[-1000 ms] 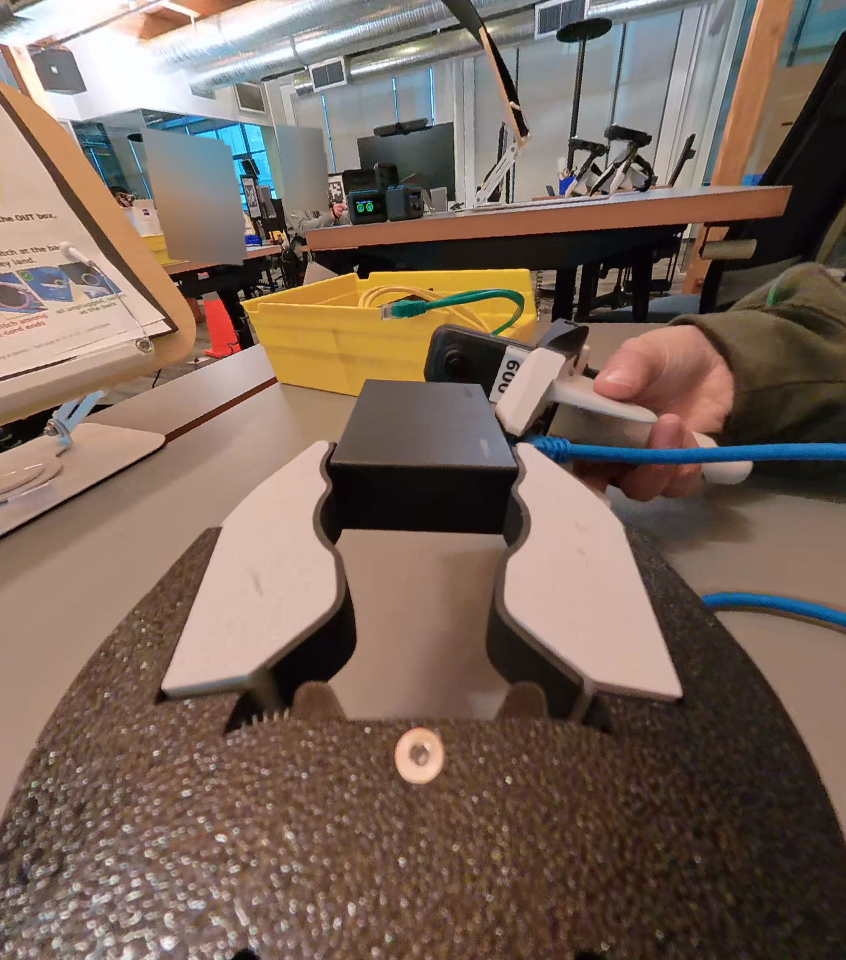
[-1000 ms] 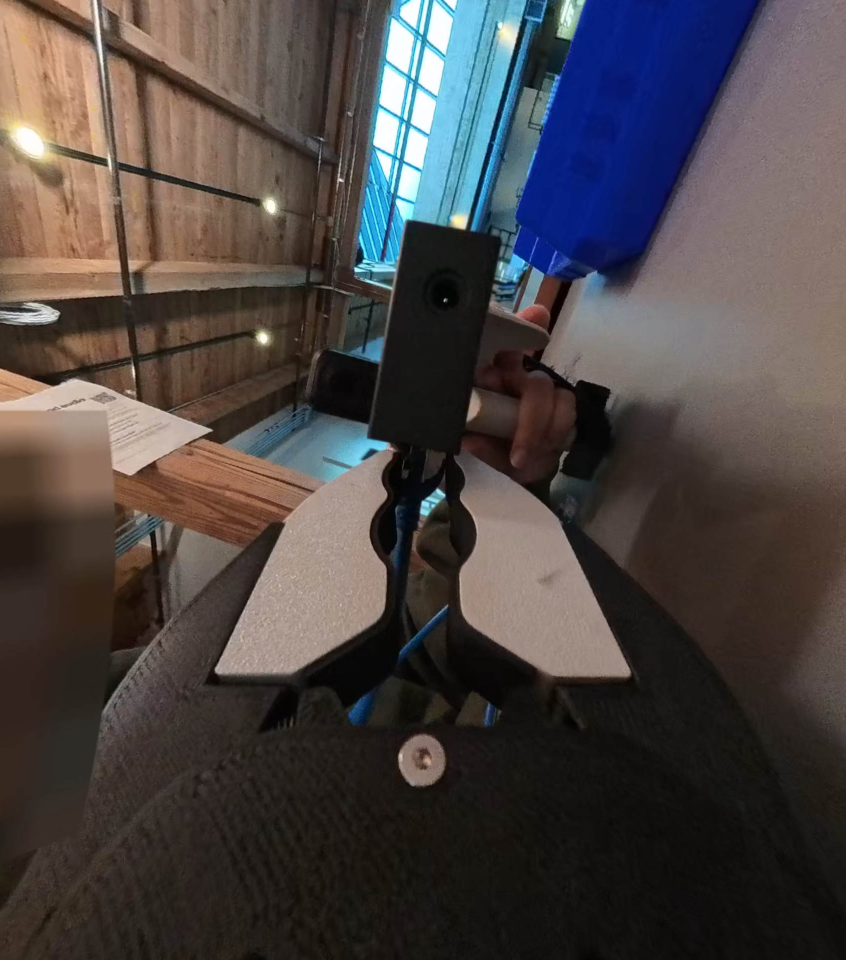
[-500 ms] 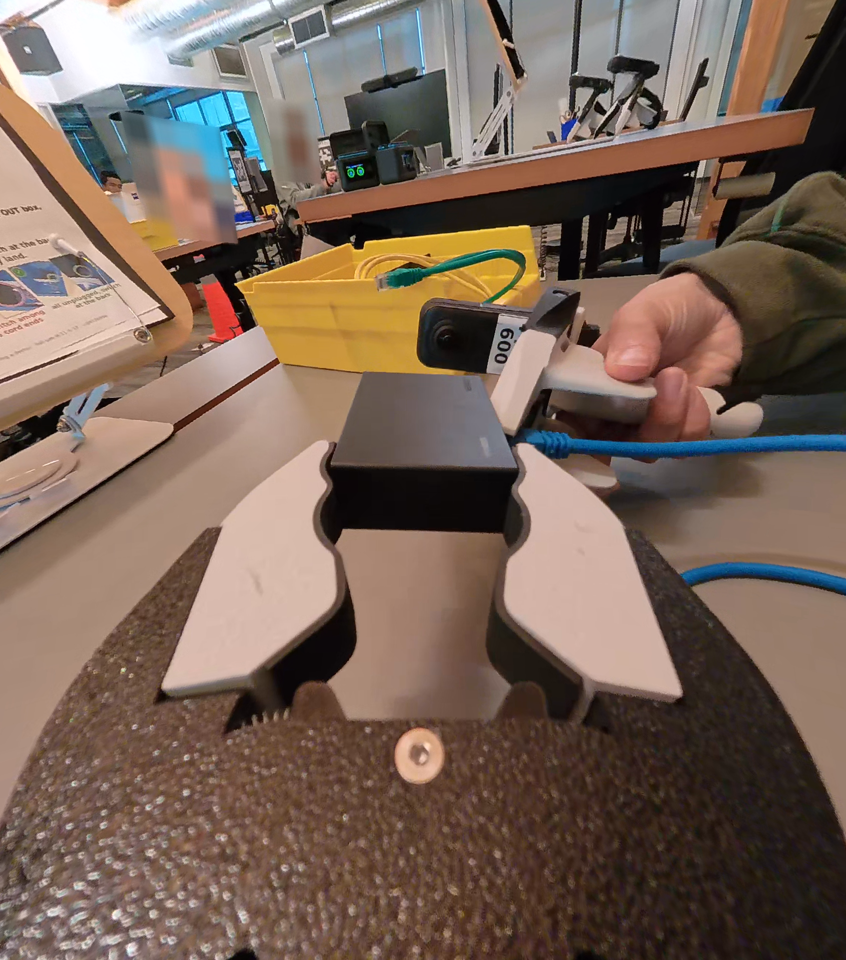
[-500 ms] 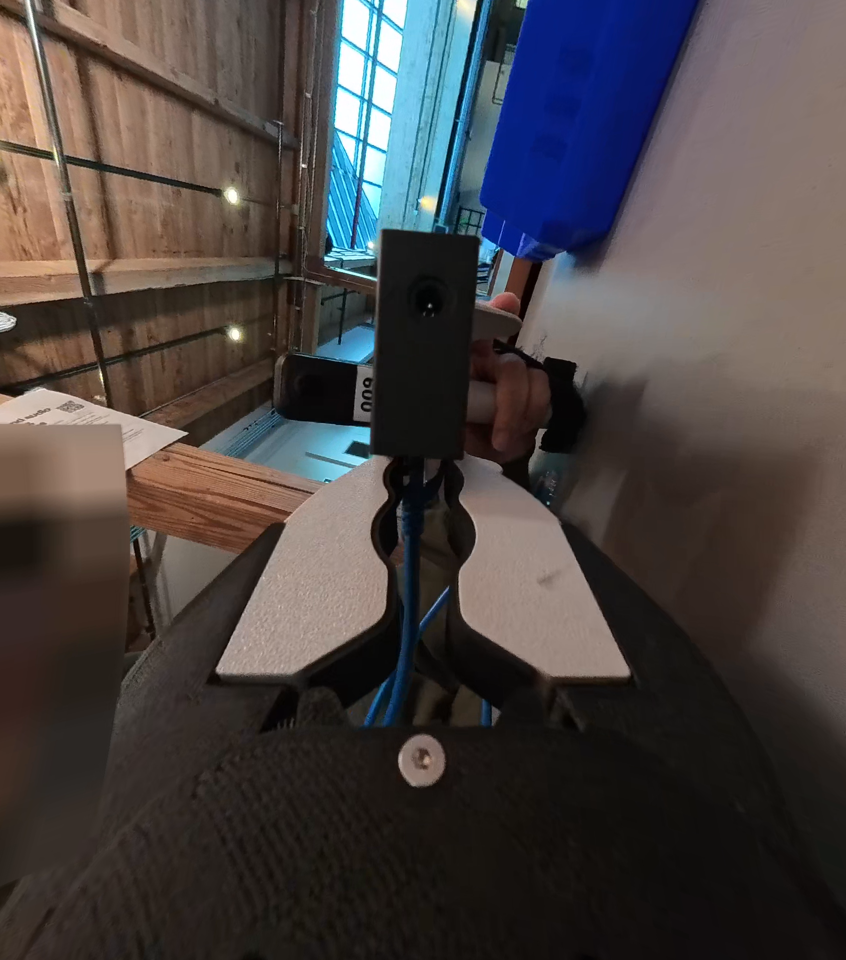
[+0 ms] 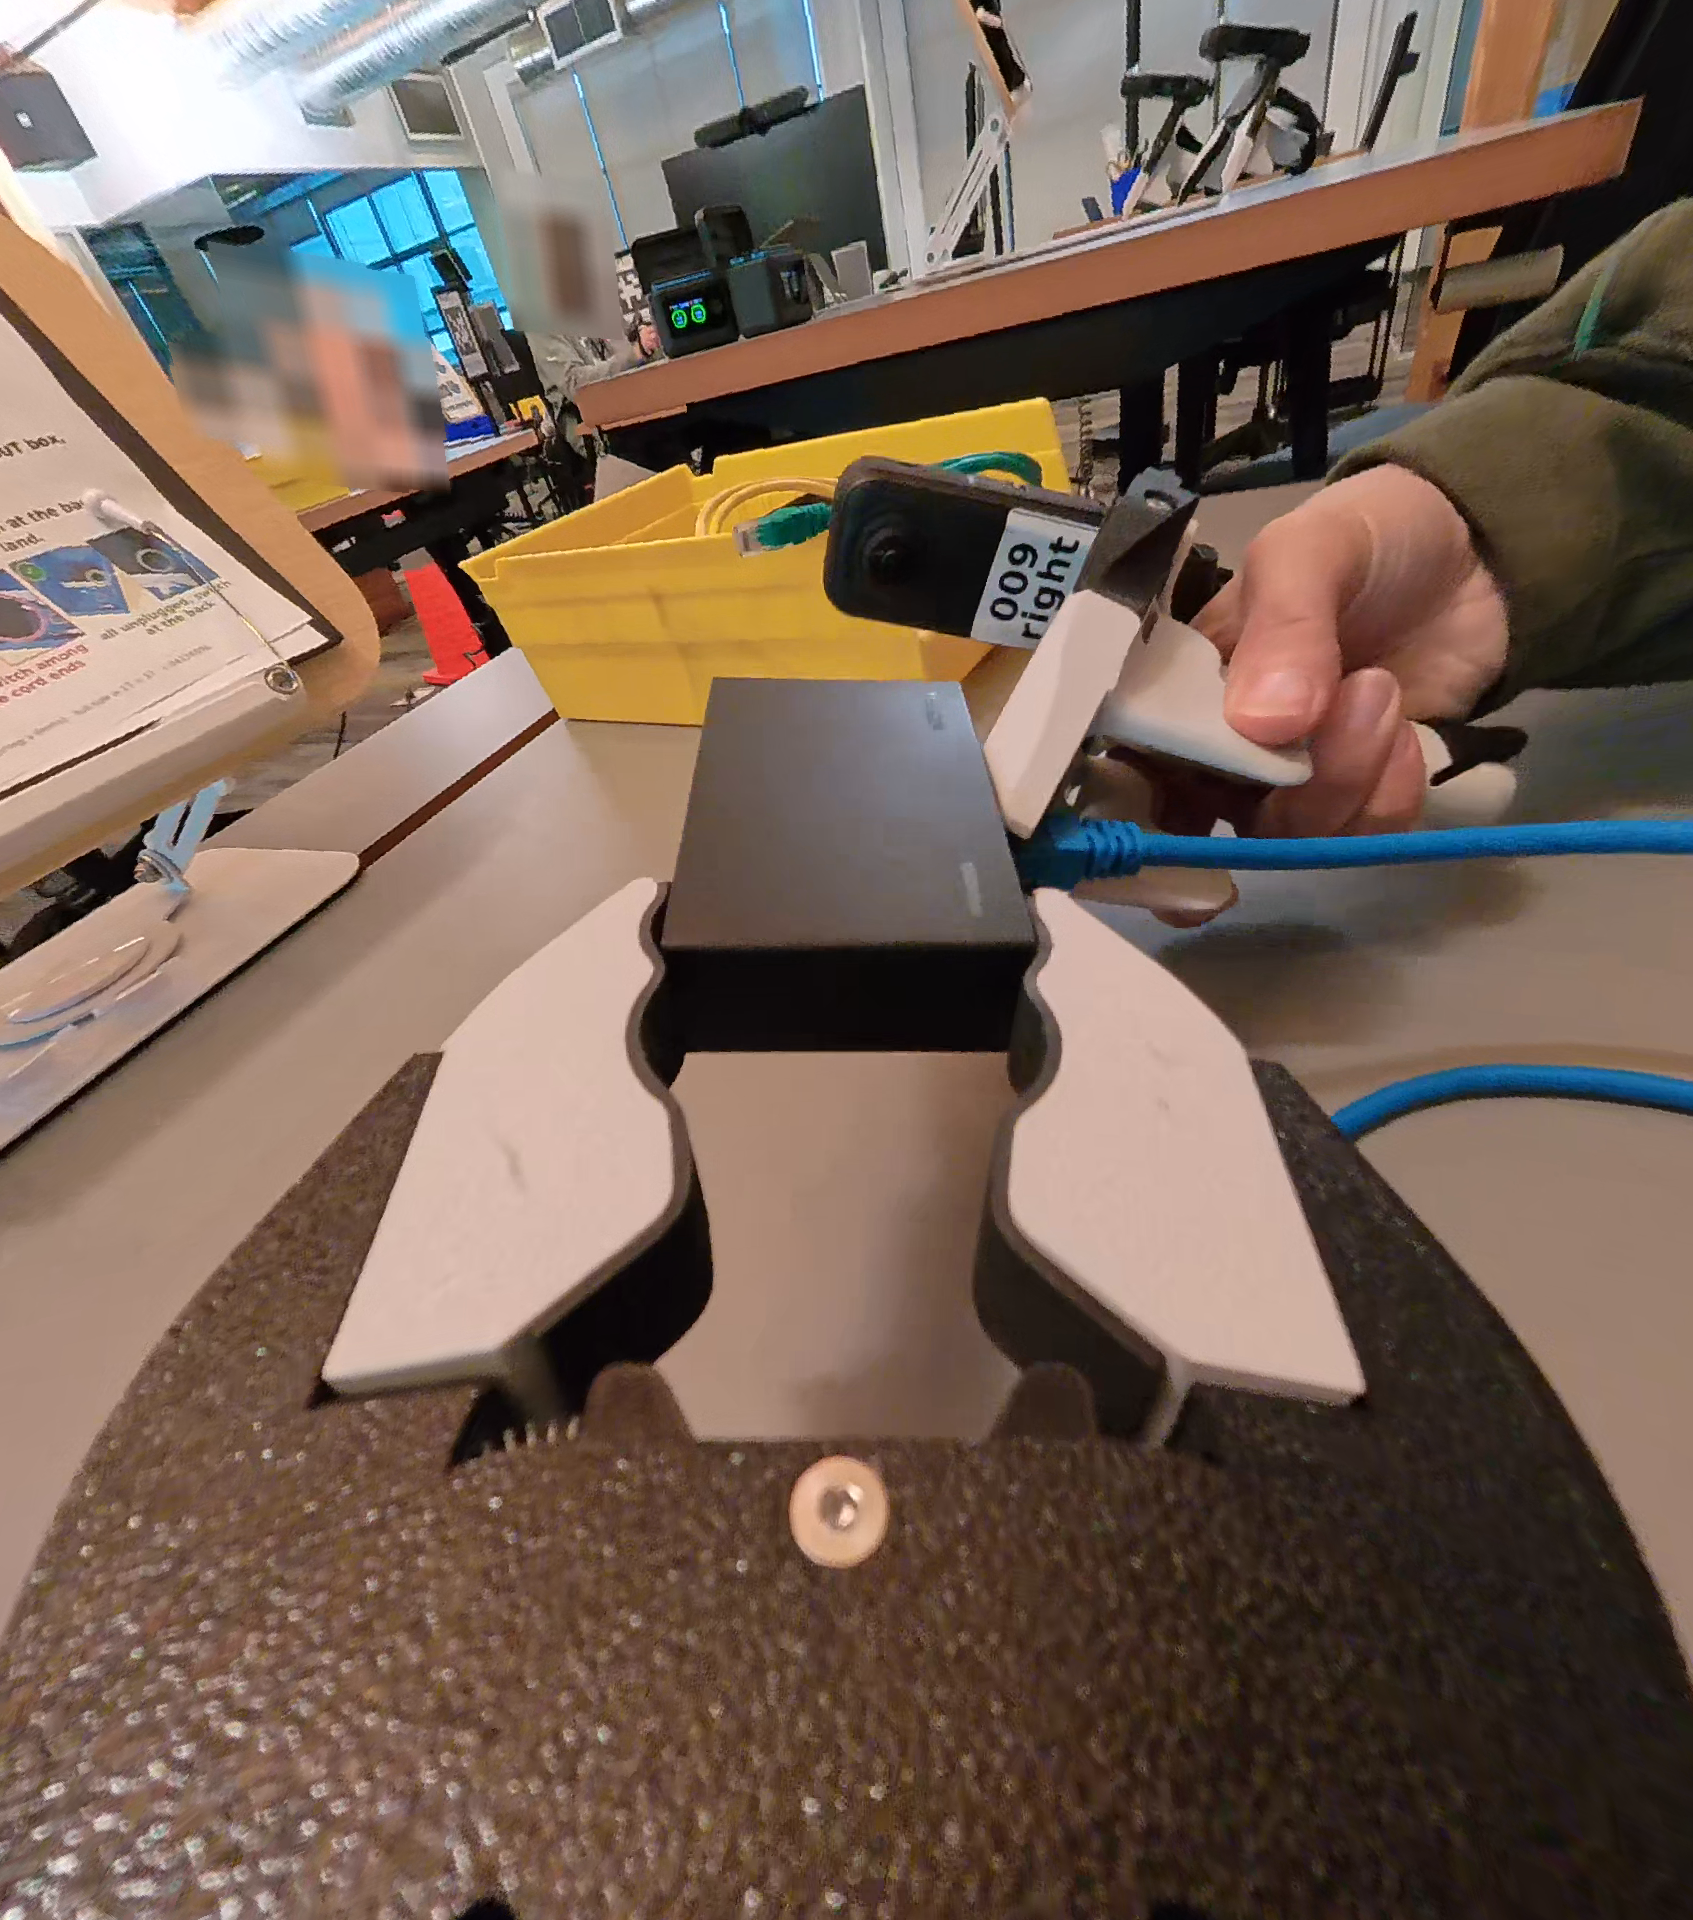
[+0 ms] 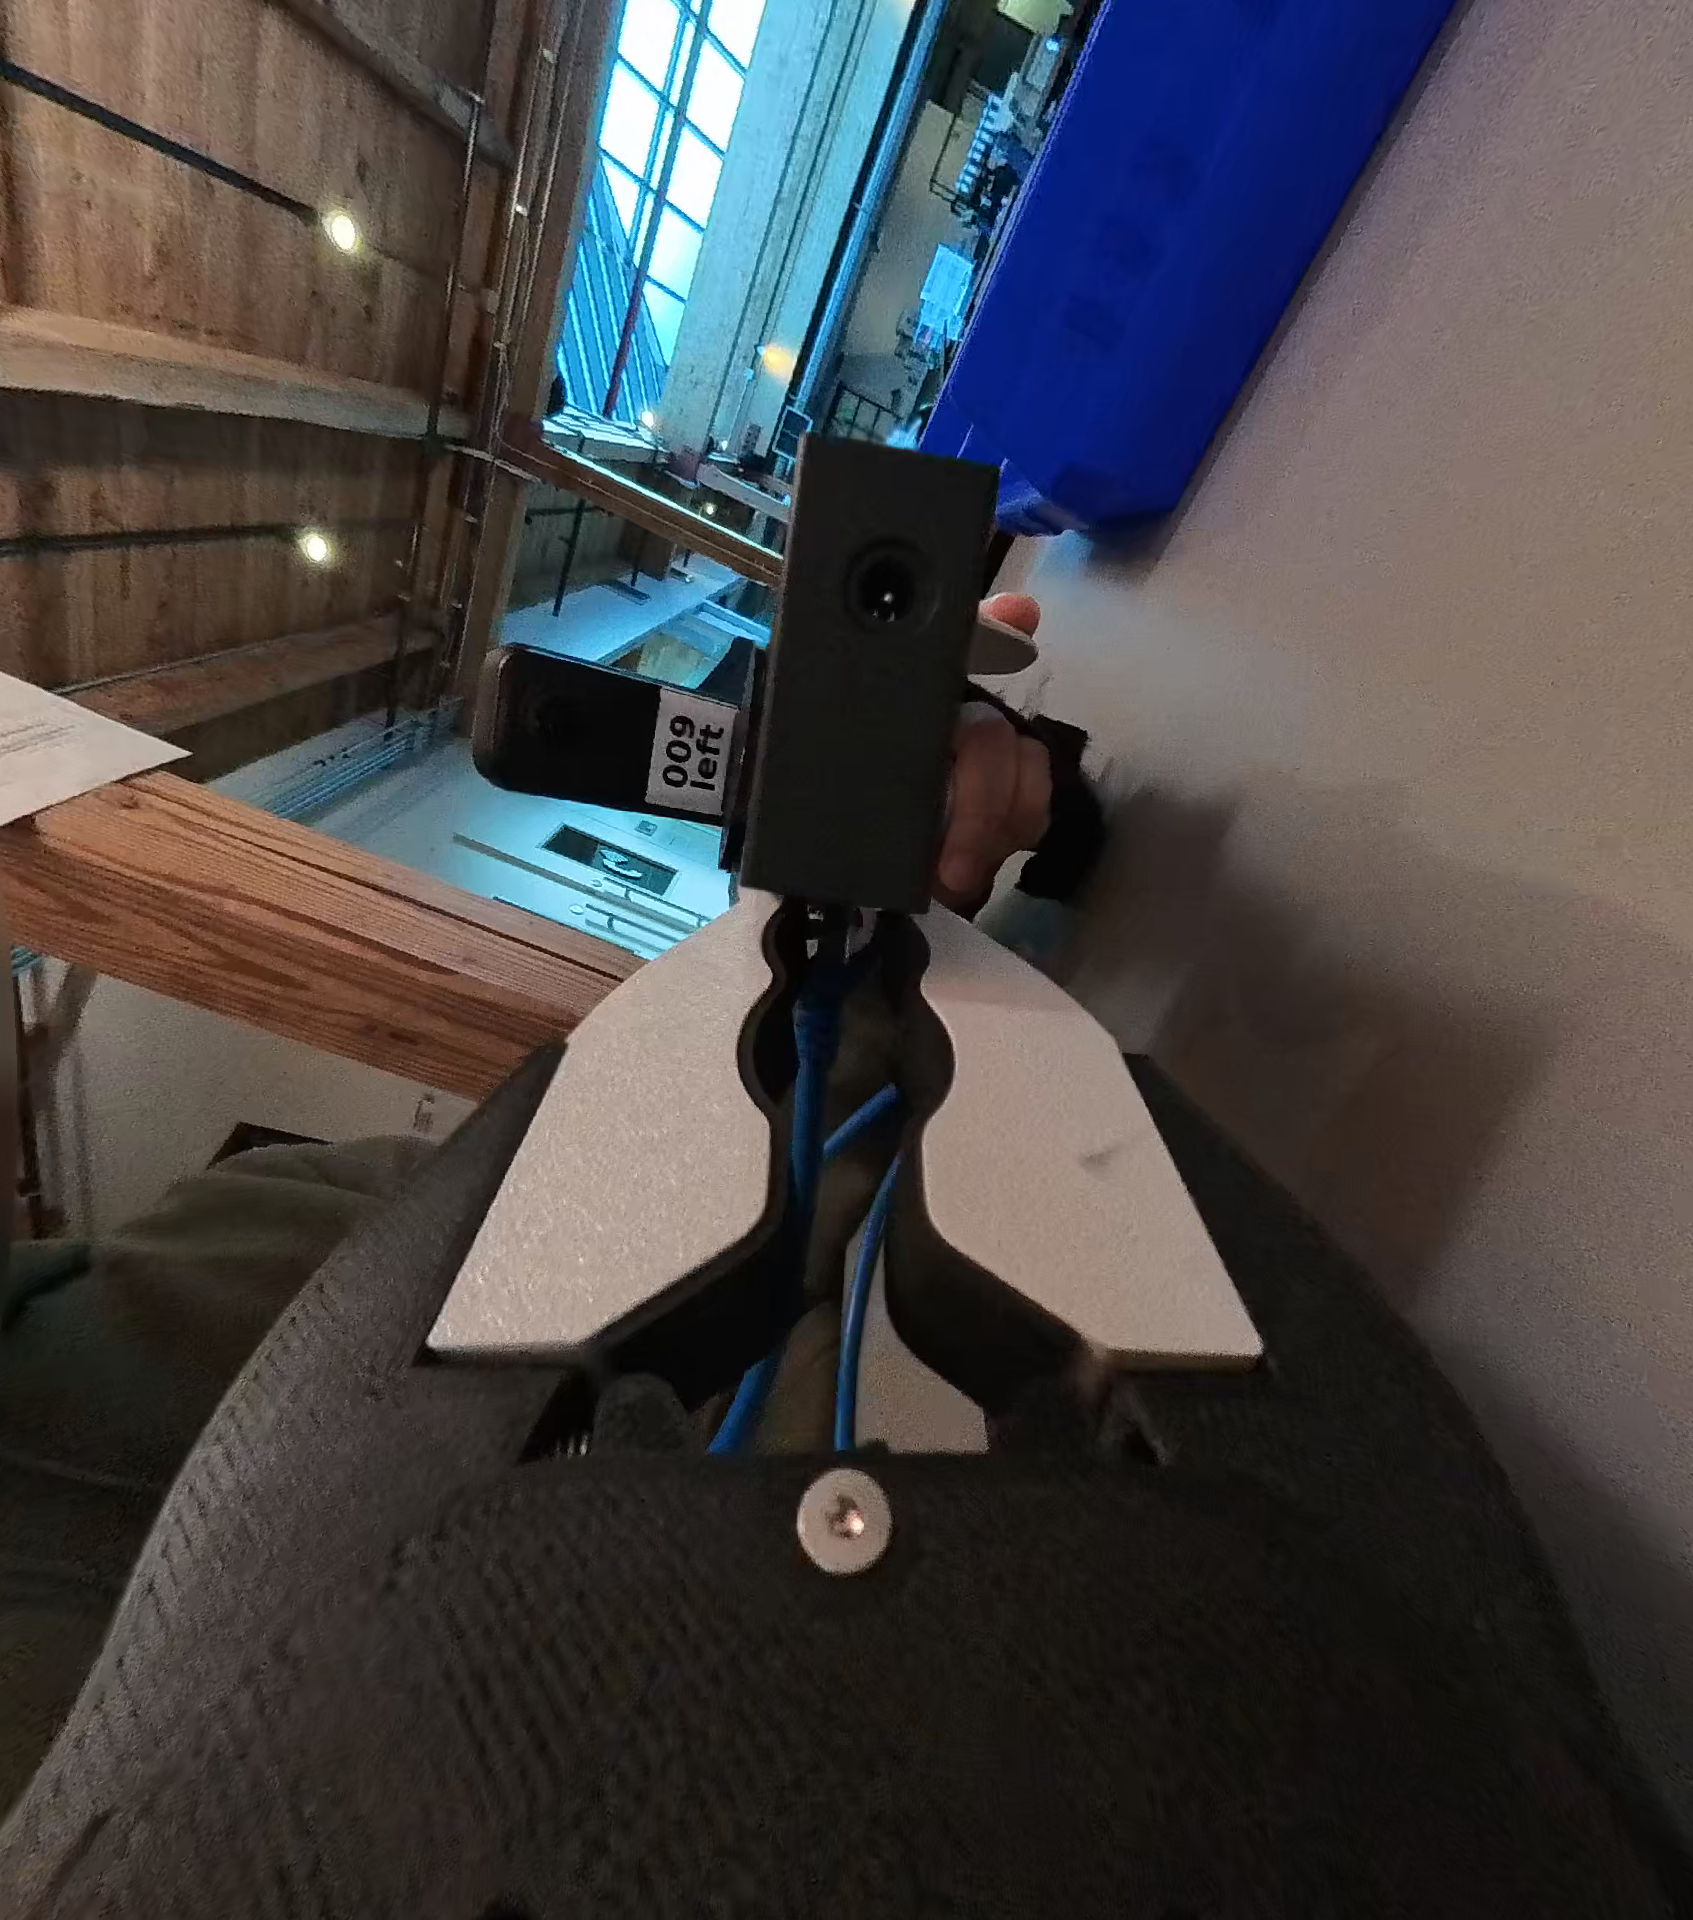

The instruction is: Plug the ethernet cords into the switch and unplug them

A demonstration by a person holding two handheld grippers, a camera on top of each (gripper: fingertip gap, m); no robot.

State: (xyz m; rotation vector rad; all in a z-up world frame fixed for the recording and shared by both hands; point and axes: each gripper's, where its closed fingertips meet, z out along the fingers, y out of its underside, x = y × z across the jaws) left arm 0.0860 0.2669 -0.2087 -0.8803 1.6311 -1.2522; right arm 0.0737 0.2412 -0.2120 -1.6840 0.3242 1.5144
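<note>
the black switch is held above the grey table by its near end, clamped between the two fingertips of the left gripper. a blue ethernet cord is seated with its plug at the switch's right side, and the plug end is pinched in the narrowed jaws of the right gripper, which is held by a hand in a green sleeve. in the right wrist view the same cord is seen running up between the nearly closed fingertips of the right gripper to the switch, whose end face with a round socket is turned toward the camera. a second stretch of blue cord lies curved on the table to the right. behind the switch a yellow bin is seen holding a green cord and a yellow one. an instruction sheet on a wooden stand stands at the left. a blue bin is visible in the right wrist view beyond the switch.
</note>
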